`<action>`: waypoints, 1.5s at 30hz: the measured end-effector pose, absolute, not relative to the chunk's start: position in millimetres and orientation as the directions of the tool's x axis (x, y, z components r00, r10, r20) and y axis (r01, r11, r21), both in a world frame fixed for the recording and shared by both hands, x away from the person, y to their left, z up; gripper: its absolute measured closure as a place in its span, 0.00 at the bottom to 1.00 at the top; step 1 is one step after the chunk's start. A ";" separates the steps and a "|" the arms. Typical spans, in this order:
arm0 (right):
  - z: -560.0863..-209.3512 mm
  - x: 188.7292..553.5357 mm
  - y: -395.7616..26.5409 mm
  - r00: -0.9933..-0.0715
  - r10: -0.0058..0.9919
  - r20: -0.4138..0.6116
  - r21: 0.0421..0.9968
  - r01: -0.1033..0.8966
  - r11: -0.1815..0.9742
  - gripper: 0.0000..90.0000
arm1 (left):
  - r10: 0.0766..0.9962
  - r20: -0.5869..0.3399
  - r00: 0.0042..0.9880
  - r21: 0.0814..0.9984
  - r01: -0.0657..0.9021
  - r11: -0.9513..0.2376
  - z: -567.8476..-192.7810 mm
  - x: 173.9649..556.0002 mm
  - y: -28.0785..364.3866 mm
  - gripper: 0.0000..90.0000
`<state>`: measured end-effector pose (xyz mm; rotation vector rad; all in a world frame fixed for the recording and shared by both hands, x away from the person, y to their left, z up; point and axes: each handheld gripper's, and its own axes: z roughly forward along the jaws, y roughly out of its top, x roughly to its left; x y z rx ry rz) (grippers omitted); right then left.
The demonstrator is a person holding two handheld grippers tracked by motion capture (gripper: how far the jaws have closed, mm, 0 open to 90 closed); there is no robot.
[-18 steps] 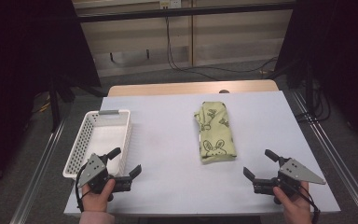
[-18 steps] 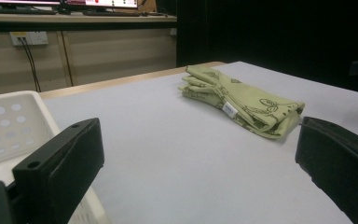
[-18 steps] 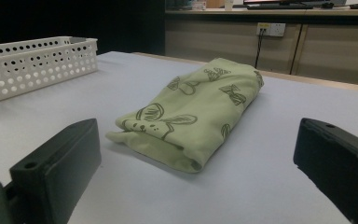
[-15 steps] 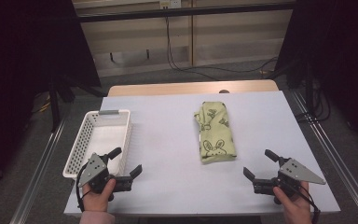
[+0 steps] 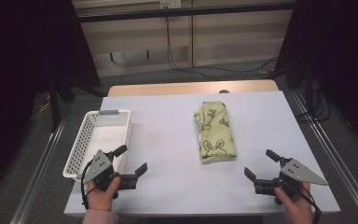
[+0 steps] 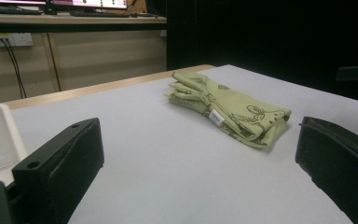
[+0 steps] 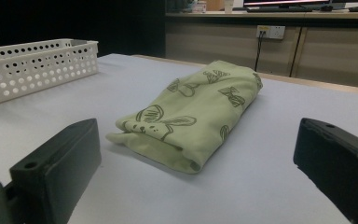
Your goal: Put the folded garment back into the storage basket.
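A folded green cloth (image 5: pixel 215 131) printed with rabbits lies on the white table (image 5: pixel 168 140), right of the middle. My left gripper (image 5: pixel 131 159) rests near the front left edge, open, jaws empty, beside the basket. At the front right my right gripper (image 5: pixel 262 164) is open too and holds nothing. The cloth (image 6: pixel 228 109) sits ahead and right of the left gripper (image 6: pixel 196 172). Between the right gripper's (image 7: pixel 196 172) jaws the cloth (image 7: pixel 193 114) lies a short way off, untouched.
An empty white perforated basket (image 5: pixel 81 144) stands along the table's left side, also seen as the basket (image 7: pixel 32 63) at the far left. Metal rails (image 5: pixel 37 182) flank the table. A wooden strip (image 5: pixel 191 87) edges the far side.
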<state>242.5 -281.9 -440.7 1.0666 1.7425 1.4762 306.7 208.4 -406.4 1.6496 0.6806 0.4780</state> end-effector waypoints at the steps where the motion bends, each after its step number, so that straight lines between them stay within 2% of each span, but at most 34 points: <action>1: -440.7 242.1 -282.7 -0.486 0.872 0.051 0.981 0.189 0.048 0.00 | 0.658 -0.063 0.750 0.980 0.172 -0.102 -405.7 308.4 203.5 0.01; 8: -440.4 241.7 -282.2 -0.491 0.870 0.049 0.982 0.183 0.048 0.00 | 0.627 -0.075 0.775 0.980 0.174 -0.098 -403.8 313.7 186.9 0.01; 14: -439.8 241.3 -281.3 -0.491 0.870 0.042 0.982 0.182 0.055 0.00 | 0.632 -0.097 0.769 0.974 0.205 -0.100 -402.8 317.7 176.9 0.01; 17: -440.1 241.5 -281.9 -0.494 0.868 0.045 0.982 0.181 0.052 0.00 | 0.643 -0.078 0.762 0.968 0.211 -0.133 -402.5 321.0 173.6 0.01; 18: -440.0 241.3 -281.8 -0.493 0.869 0.048 0.982 0.181 0.049 0.00 | 0.643 -0.102 0.759 0.970 0.220 -0.106 -402.9 321.3 169.9 0.01; 21: -440.0 241.3 -281.9 -0.493 0.869 0.046 0.982 0.181 0.051 0.00 | 0.636 -0.077 0.768 0.969 0.209 -0.135 -402.4 324.2 165.4 0.01; 23: -439.9 241.3 -281.8 -0.493 0.869 0.044 0.983 0.178 0.051 0.00 | 0.633 -0.098 0.768 0.970 0.216 -0.112 -402.0 324.8 160.6 0.01; 25: -439.8 241.1 -281.8 -0.491 0.870 0.041 0.982 0.179 0.054 0.00 | 0.627 -0.060 0.777 0.966 0.204 -0.160 -401.7 327.2 159.7 0.01; 27: -439.8 241.0 -282.1 -0.493 0.869 0.039 0.982 0.178 0.057 0.00 | 0.620 -0.085 0.780 0.967 0.215 -0.138 -402.5 327.5 154.3 0.01; 34: -439.6 240.8 -281.7 -0.496 0.868 0.041 0.983 0.176 0.054 0.00 | 0.613 -0.084 0.786 0.963 0.222 -0.154 -403.9 332.7 144.3 0.01; 35: -439.5 240.9 -281.6 -0.497 0.867 0.041 0.983 0.175 0.054 0.00 | 0.613 -0.108 0.783 0.964 0.232 -0.127 -404.6 333.0 141.3 0.01; 41: -439.0 240.4 -281.3 -0.499 0.866 0.042 0.984 0.171 0.050 0.00 | 0.608 -0.087 0.789 0.960 0.230 -0.162 -406.4 340.6 133.6 0.02; 45: -439.3 241.0 -282.2 -0.498 0.866 0.041 0.984 0.171 0.051 0.00 | 0.605 -0.106 0.789 0.959 0.242 -0.148 -407.7 343.6 126.0 0.02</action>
